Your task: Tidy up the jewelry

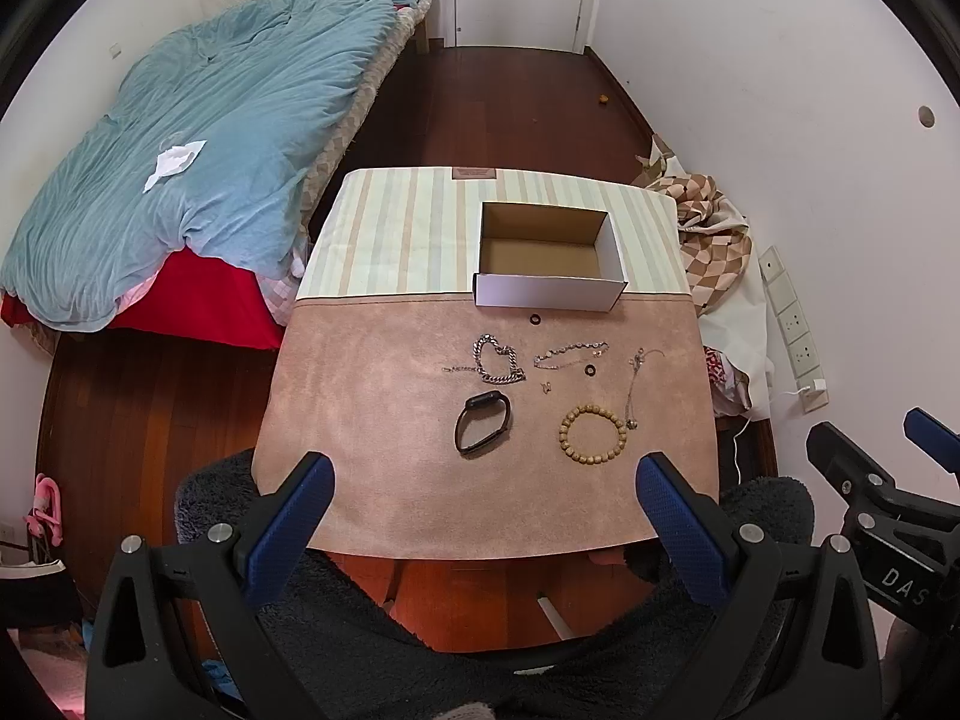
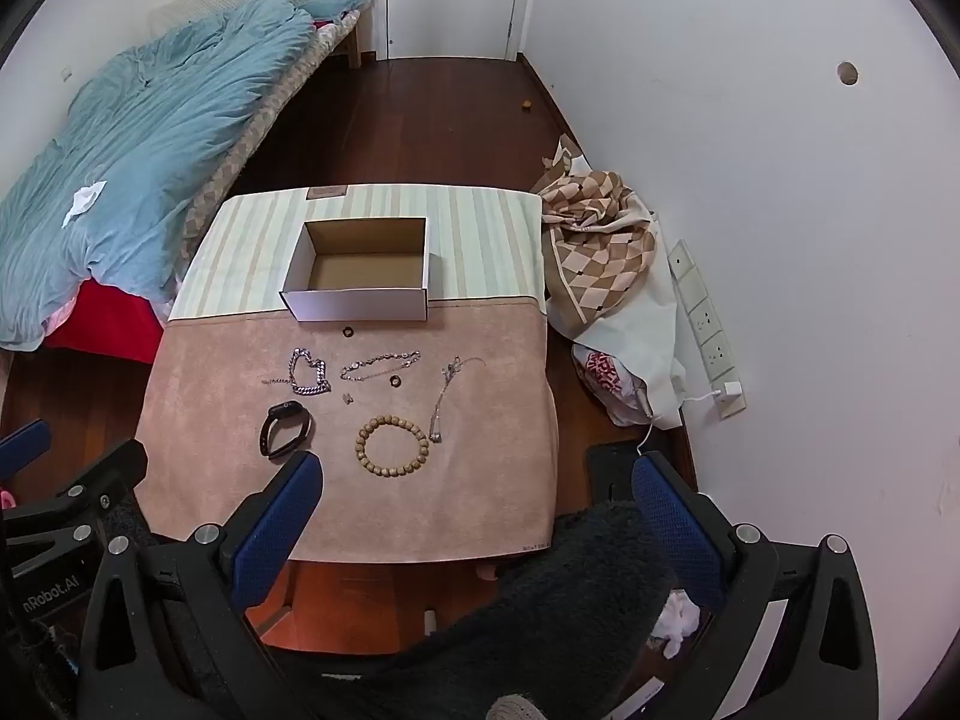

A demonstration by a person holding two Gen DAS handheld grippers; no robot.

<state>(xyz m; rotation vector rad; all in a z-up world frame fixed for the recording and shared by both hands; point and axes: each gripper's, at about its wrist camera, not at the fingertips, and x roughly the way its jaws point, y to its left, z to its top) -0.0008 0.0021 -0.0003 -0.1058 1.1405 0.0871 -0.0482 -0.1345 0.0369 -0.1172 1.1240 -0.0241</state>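
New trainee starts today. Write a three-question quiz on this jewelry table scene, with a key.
1. True or false: the white cardboard box already holds jewelry.
2. Which lies nearer the table's front edge: (a) the tan wooden bead bracelet or (b) the chunky silver chain?
3. Fill in: the black watch band lies to the ___ of the bead bracelet in both views.

Key: 1. False, it is empty. 2. (a). 3. Left.

Both the left gripper and right gripper are open and empty.

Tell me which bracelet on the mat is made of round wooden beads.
The beaded bracelet, a tan ring nearest the table's front edge, right of the black smartwatch. The chunky chain bracelet and the slim one are silver metal.
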